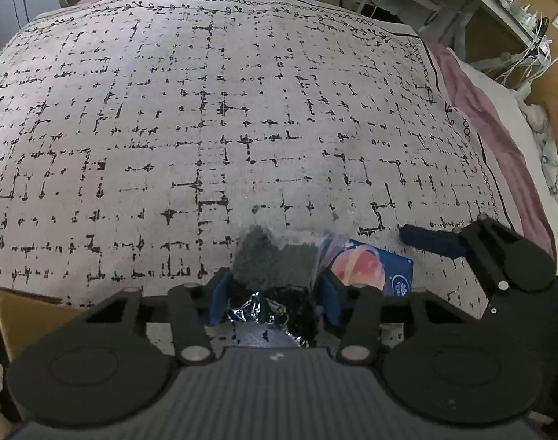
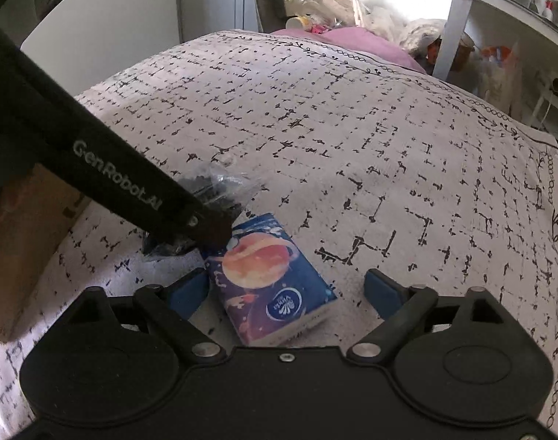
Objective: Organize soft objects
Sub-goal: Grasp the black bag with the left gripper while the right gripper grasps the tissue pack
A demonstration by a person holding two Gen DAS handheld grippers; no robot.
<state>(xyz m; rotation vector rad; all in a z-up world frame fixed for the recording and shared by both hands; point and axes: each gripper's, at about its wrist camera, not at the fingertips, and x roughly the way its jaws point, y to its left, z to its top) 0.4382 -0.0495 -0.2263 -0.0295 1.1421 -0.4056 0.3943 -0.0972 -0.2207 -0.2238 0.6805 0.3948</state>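
Left gripper (image 1: 273, 288) clenched on a clear plastic bag of dark material (image 1: 275, 262), holding it at the near edge of the bed. From the right wrist view the same bag (image 2: 220, 187) sits under the left gripper's black body, just far-left of the blue tissue pack (image 2: 270, 277). Right gripper (image 2: 286, 291) is released, blue pads spread wide either side of the tissue pack, which lies flat on the grey patterned blanket (image 2: 352, 128). Tissue pack (image 1: 370, 269) touches the bag's right side. Cardboard box (image 2: 18, 249) at left beside the bed.
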